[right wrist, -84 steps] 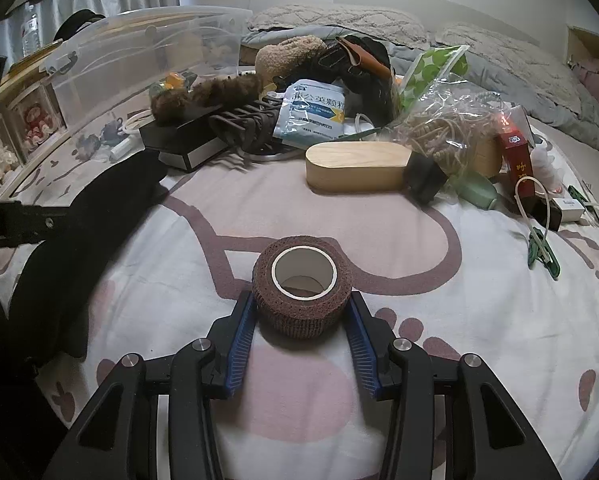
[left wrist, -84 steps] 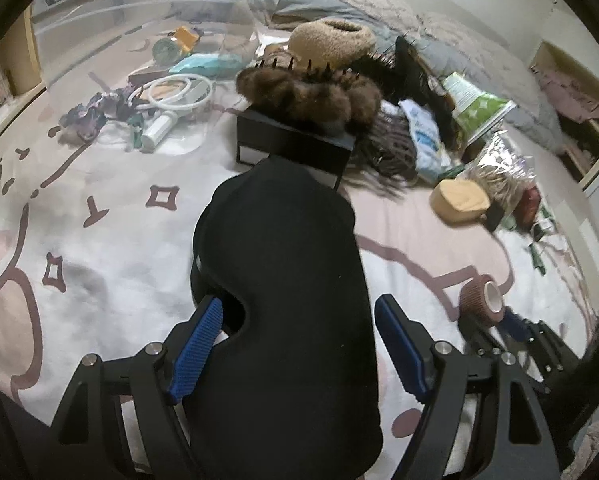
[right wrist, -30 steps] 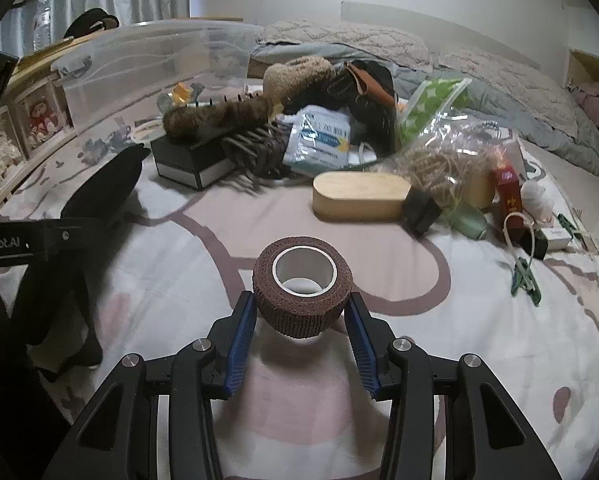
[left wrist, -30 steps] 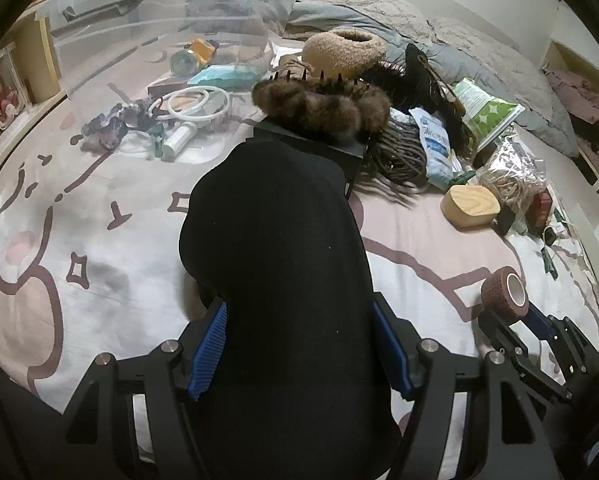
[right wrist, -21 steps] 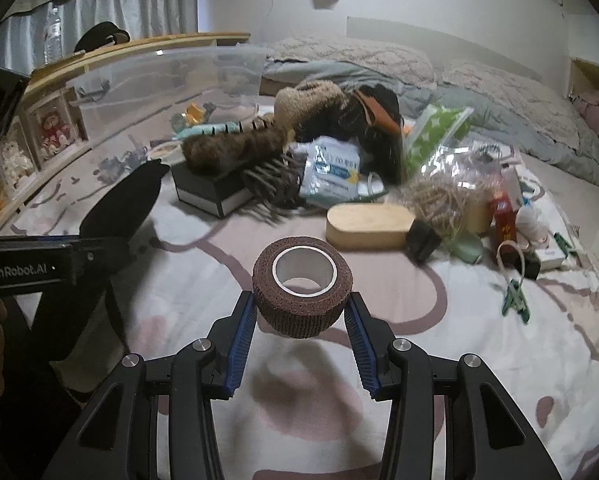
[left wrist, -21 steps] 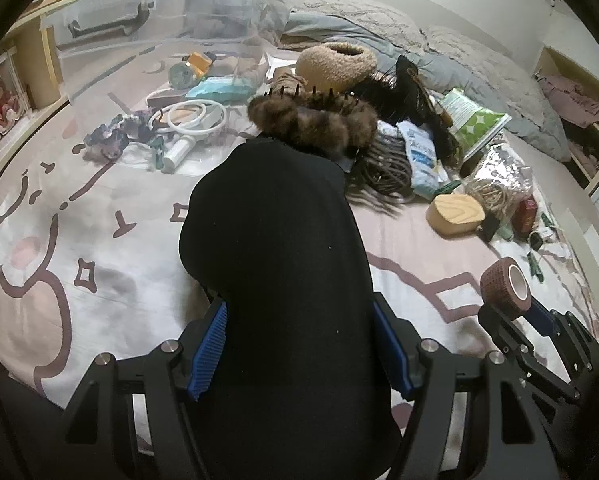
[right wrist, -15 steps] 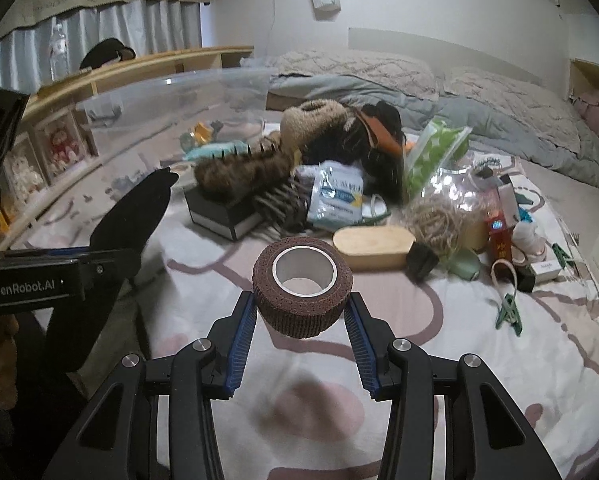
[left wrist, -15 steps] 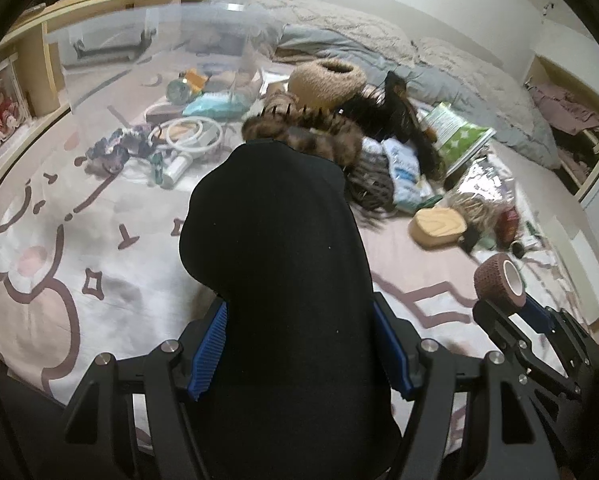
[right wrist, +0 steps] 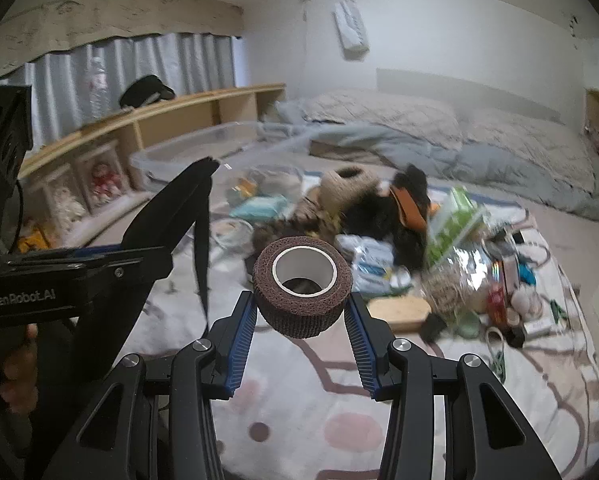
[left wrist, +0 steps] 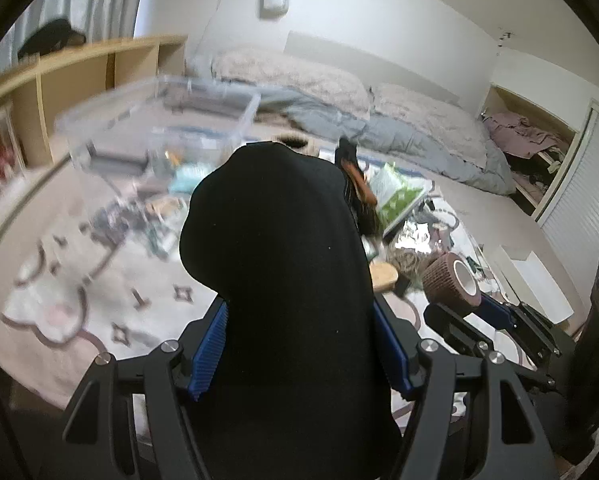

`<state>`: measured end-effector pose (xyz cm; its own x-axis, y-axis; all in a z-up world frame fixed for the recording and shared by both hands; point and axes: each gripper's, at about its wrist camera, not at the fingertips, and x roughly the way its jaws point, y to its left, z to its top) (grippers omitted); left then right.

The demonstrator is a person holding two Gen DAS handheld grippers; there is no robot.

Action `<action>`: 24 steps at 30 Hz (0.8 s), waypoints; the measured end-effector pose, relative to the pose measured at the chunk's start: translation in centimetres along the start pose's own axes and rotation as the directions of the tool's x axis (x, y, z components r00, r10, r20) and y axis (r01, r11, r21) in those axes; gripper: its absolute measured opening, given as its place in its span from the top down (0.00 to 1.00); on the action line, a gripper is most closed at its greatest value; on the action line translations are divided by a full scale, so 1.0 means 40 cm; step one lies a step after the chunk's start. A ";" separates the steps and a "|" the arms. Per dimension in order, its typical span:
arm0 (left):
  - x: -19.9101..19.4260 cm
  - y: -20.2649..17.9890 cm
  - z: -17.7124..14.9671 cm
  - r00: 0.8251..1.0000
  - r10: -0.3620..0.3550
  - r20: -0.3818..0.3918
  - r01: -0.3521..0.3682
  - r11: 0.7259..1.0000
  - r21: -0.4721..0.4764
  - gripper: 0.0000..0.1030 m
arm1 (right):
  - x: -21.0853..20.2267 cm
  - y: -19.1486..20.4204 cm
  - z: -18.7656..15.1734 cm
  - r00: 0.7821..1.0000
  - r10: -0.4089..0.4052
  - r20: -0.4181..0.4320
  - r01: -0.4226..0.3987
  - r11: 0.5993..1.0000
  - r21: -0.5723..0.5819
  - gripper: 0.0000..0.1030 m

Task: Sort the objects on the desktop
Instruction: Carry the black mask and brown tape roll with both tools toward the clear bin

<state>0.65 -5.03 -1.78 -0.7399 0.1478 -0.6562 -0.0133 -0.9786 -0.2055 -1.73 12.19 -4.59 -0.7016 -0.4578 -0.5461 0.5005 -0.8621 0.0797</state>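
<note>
Straps (right wrist: 201, 240) dangling from the left hand-held gripper's (left wrist: 299, 344) clamped black pad (left wrist: 283, 280) show only beside the right hand-held gripper's (right wrist: 302, 322) gripped bandage roll (right wrist: 302, 292).

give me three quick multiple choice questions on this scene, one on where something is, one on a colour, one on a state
1. Where is the clear plastic bin?
A. on the bed, far side of the clutter, near the wooden shelf
B. between the right gripper's fingers
C. hanging on the wall

2. What colour is the roll of wrap in the right gripper?
A. bright green
B. reddish brown
C. white all over

3. What is the state of the left gripper?
A. open and empty
B. lying flat on the bed
C. closed on a black sleep mask

Answers:
1 A: the right wrist view shows the bin on the bed beside the shelf, beyond the pile.
2 B: the outside of the roll is reddish brown; only its core is white.
3 C: the blue pads press on both sides of the mask, held above the bedspread.
</note>
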 end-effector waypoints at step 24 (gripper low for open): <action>-0.255 0.061 0.359 0.966 0.150 0.212 -0.171 0.982 0.082 0.34 | -0.141 0.105 0.384 0.990 0.082 0.114 -0.077 0.996 -0.045 0.55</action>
<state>-1.48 -10.99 14.85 -0.8592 -0.0347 -0.5105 0.0584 -0.9978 -0.0305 -3.46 7.79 11.63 -0.7114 -0.5488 -0.4390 0.5758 -0.8133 0.0838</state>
